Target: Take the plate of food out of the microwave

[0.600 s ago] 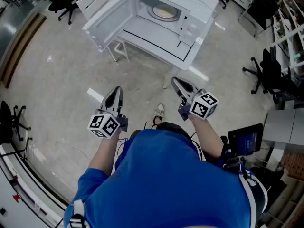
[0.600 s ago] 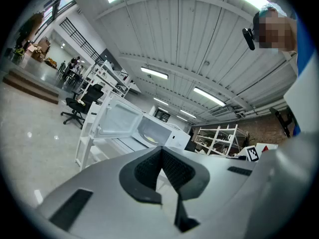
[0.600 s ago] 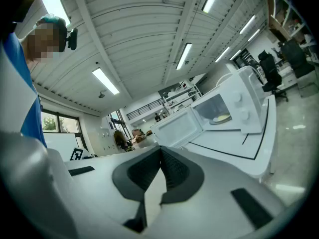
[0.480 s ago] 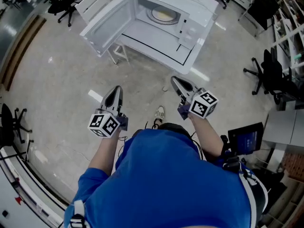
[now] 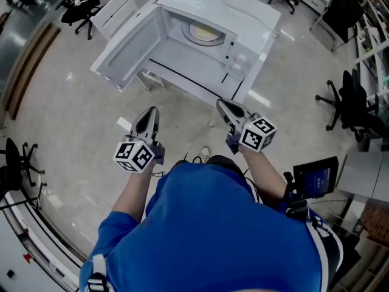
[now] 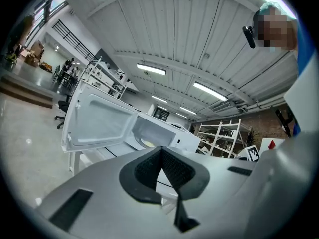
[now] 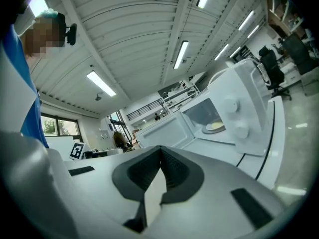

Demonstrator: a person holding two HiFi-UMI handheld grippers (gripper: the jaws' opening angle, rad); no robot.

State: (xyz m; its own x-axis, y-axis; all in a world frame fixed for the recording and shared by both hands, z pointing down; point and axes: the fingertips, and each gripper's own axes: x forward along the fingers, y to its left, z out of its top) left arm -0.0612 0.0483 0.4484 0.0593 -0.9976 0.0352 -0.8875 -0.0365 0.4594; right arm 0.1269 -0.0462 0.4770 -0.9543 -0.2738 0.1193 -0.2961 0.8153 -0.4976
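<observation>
Microwave [image 5: 219, 35] noted at top centre of the head view. Door [image 5: 124, 44] is swung wide toward the upper left, so the cavity is left clear for reaching in. Plate of food [image 5: 205, 31] is seen lying flat inside the cavity, face up. It is round, so no long axis is presented.

Left gripper [image 5: 149, 115] and right gripper [image 5: 225, 107] are held at mid-frame, well apart from the plate, tips pointed at the opening, likely lined up for approach. Both pairs of jaws are pressed together, with nothing between them.
</observation>
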